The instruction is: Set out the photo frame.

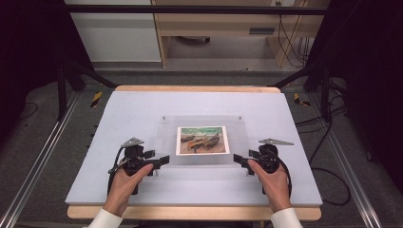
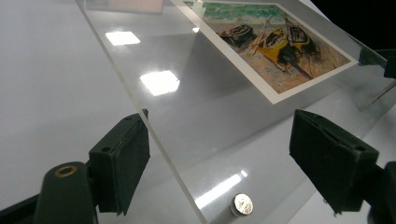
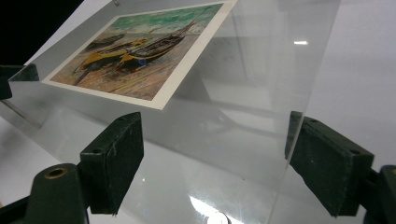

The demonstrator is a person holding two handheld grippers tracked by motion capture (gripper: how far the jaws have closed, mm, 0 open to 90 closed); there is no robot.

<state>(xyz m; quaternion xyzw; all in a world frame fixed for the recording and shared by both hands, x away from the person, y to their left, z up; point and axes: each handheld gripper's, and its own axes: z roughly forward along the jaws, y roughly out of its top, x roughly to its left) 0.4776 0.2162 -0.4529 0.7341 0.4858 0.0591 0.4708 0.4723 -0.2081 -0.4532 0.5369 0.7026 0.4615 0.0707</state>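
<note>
I hold my left gripper (image 1: 161, 161) and right gripper (image 1: 239, 160) at the two near corners of a clear, glossy acrylic sheet (image 1: 166, 137) lying mid-table on the matte white board (image 1: 133, 107). Each gripper's blocky black jaws stand released, straddling a corner without pressing it. Under the sheet sits a rectangular, white-bordered print of painted boats (image 1: 202, 140). A small round silver magnet (image 2: 242, 204) lies beneath the near left corner.
</note>
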